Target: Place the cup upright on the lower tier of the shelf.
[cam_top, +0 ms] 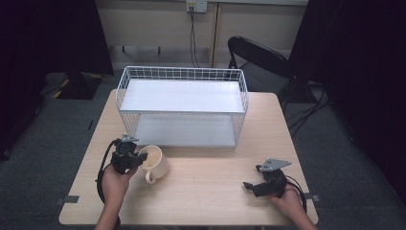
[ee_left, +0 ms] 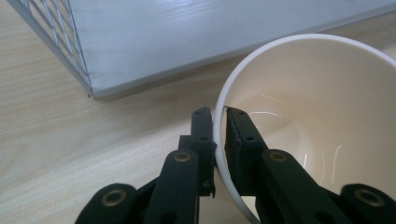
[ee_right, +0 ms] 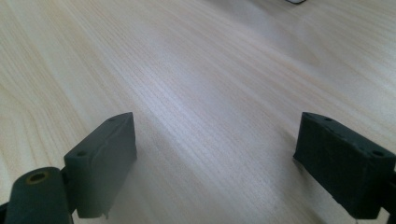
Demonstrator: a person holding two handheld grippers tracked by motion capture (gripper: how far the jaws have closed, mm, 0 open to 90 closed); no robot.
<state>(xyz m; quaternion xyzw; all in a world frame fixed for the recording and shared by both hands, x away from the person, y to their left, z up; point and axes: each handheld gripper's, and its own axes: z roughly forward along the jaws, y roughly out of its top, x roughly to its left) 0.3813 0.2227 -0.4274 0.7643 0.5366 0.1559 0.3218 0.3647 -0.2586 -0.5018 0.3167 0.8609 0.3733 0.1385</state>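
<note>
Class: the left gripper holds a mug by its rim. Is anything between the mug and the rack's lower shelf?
Nothing visible. Bare table lies between the mug and the open front of the lower shelf.

floor: grey carpet (cam_top: 57, 129) | wall: beige, outlet (cam_top: 197, 5) | black folding chair (cam_top: 258, 60) | dark curtains (cam_top: 48, 36)

Wooden table (cam_top: 206, 191) bears wire rack (cam_top: 182, 108) and cream mug (cam_top: 156, 163).

cream mug (cam_top: 155, 163) | white wire rack (cam_top: 182, 105) | pale woodgrain table (cam_top: 206, 191) | black tongs (ee_left: 218, 135)
</note>
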